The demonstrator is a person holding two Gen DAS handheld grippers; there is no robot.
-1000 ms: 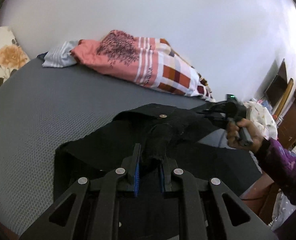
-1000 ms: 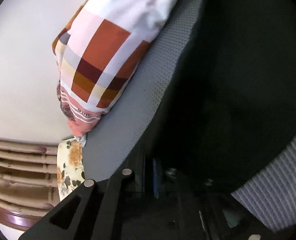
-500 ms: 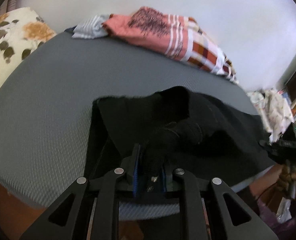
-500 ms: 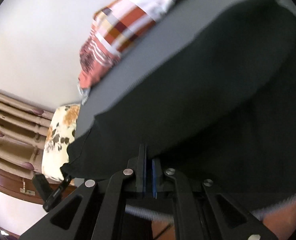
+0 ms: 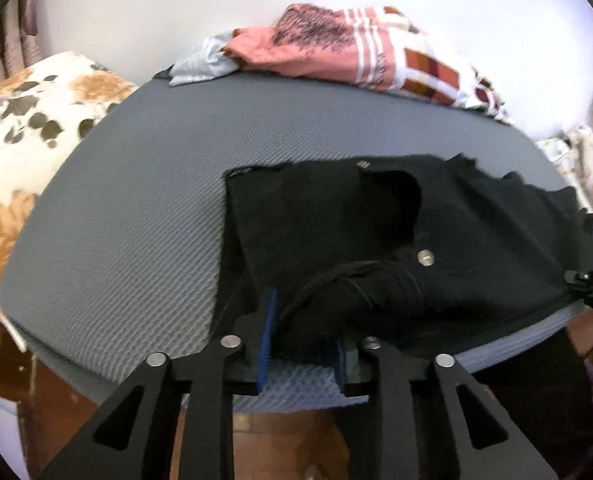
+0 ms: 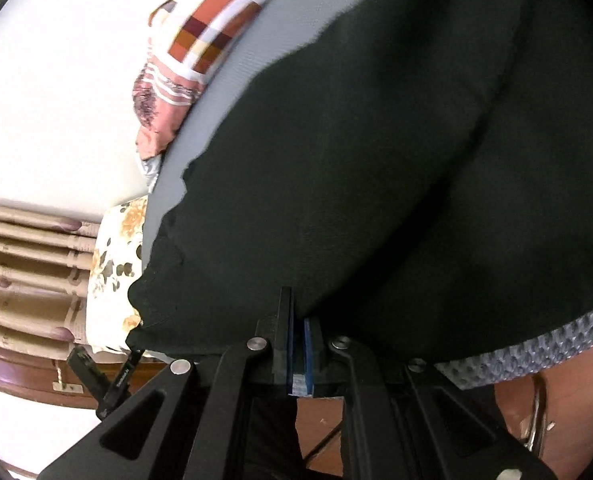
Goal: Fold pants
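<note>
We have the grey bed in front of us, a floral pillow at its left end and a heap of pink and checked bedding against the far wall. The black pants now lie along the near edge of the bed, spread wide across it, with the waistband and its metal button bunched just ahead of our left gripper. A second ago that cloth hung lifted and draped between our two hands; since then we have carried it sideways and lowered it until it rests on the mattress.

The left jaws are opening. A roll of waistband still sits between the blue pads, but they no longer seem to pinch it, so we judge this end as being let go. The right gripper has its jaws together, clamped on the hem of the pants right at the bed's edge, and the fabric fans out flat from that pinch. From the left view we see the right gripper at the far right end of the garment, well apart from the left one.

For the task, this reads to us as the laying-out step nearly done: the pants are down and stretched, though the waistband is still rumpled and the far edge looks uneven. We would expect to release the right end as well, then smooth the cloth before making a fold.
</note>
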